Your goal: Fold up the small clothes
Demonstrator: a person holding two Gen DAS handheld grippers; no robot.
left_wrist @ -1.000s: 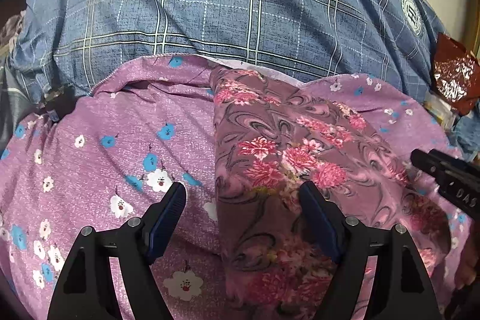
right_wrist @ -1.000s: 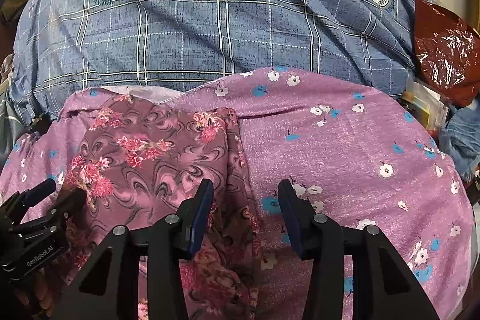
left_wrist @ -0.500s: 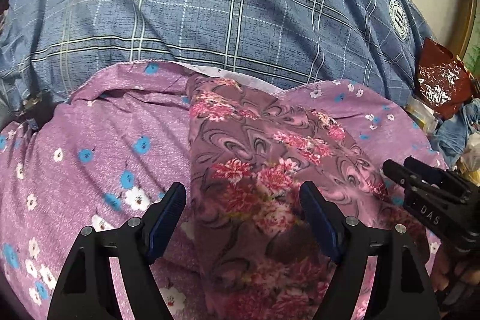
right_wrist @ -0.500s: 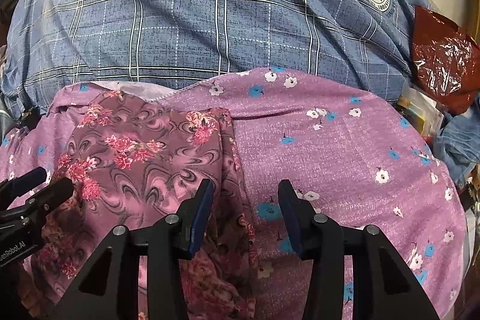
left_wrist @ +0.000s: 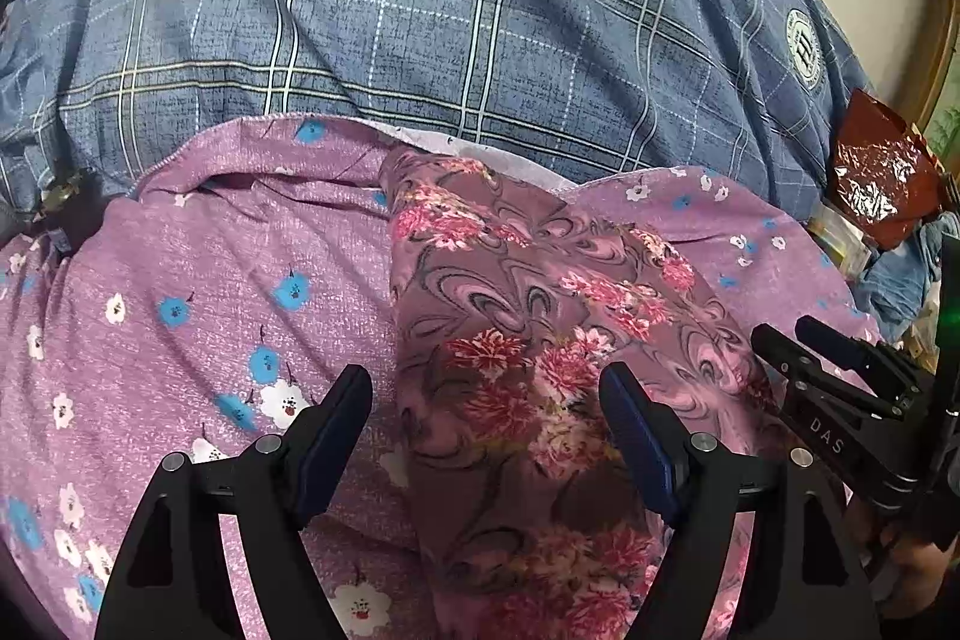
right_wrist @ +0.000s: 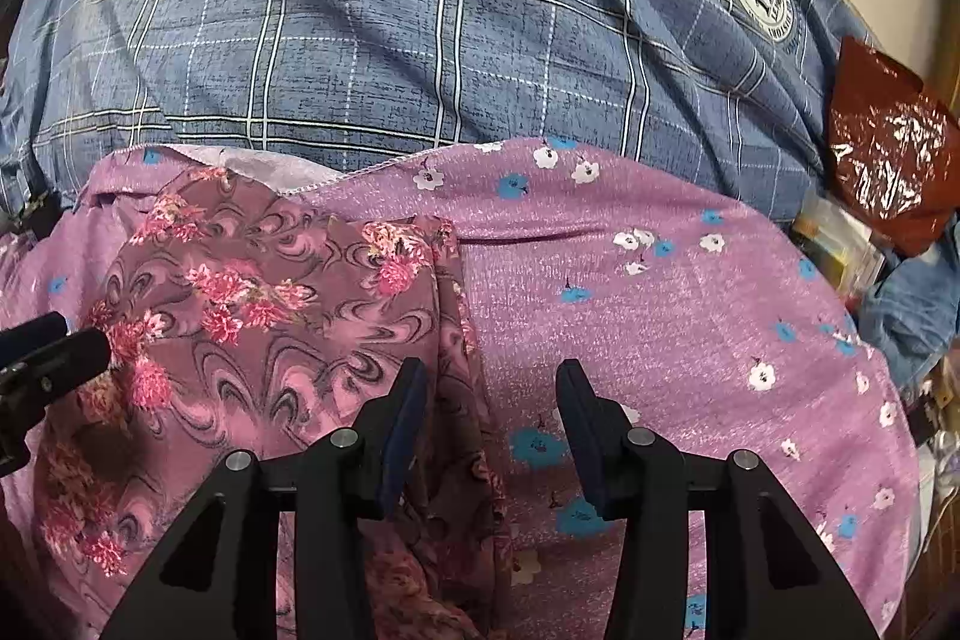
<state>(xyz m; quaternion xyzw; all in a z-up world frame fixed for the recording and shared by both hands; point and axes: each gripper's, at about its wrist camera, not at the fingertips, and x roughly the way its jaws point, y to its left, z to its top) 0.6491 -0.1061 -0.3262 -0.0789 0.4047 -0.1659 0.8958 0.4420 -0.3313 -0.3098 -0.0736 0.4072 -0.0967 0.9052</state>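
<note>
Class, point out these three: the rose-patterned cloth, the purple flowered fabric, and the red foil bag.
Rose-patterned cloth [left_wrist: 528, 316], left wrist view, its middle.
Purple flowered fabric [right_wrist: 690, 316], right wrist view, bare stretch.
Red foil bag [right_wrist: 888, 142], right wrist view, crinkled face.

You've got two grippers, left gripper [left_wrist: 486, 436] and right gripper [right_wrist: 492, 424]; two cloths, rose-print garment [left_wrist: 540, 328] and purple floral cloth [left_wrist: 198, 292]; one red foil bag [right_wrist: 888, 142] at two o'clock.

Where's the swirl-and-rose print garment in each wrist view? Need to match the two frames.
Left wrist: swirl-print garment runs from centre down to the bottom edge, between and ahead of this gripper's jaws, lying on the purple flowered cloth.
Right wrist: garment fills the left half, its right edge reaching between the jaws.
Shared landmark: red foil bag at the right edge.
</note>
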